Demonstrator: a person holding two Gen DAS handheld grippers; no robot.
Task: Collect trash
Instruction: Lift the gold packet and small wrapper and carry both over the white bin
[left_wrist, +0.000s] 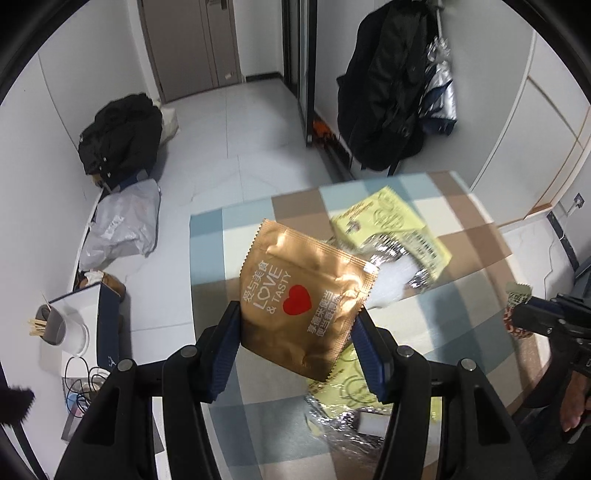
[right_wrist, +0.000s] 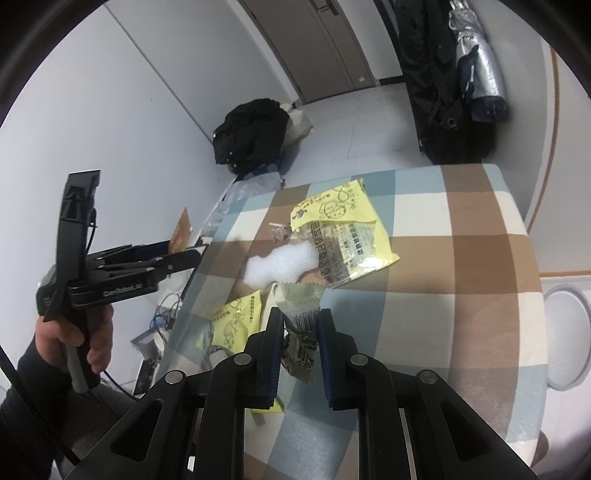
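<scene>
My left gripper (left_wrist: 298, 314) is shut on a gold snack packet (left_wrist: 306, 291) with a red heart, held up above the checked tablecloth (left_wrist: 461, 251). In the right wrist view that left gripper (right_wrist: 184, 258) hangs off the table's left edge, with a hand (right_wrist: 74, 343) on its handle. My right gripper (right_wrist: 300, 317) is shut on a pale crumpled wrapper (right_wrist: 301, 332) with a barcode. On the cloth lie a large yellow wrapper (right_wrist: 343, 229), a white foam piece (right_wrist: 280, 266) and a small yellow wrapper (right_wrist: 236, 325). At the right of the left wrist view the right gripper (left_wrist: 532, 314) shows with its wrapper (left_wrist: 517, 295).
Left of the table on the floor are a black jacket pile (left_wrist: 118, 136), a grey plastic bag (left_wrist: 122, 225), a white cup with sticks (left_wrist: 59, 328) and cables. Dark coats (left_wrist: 388, 92) hang beyond the table's far edge. A scrap of clear plastic (right_wrist: 280, 230) lies by the foam.
</scene>
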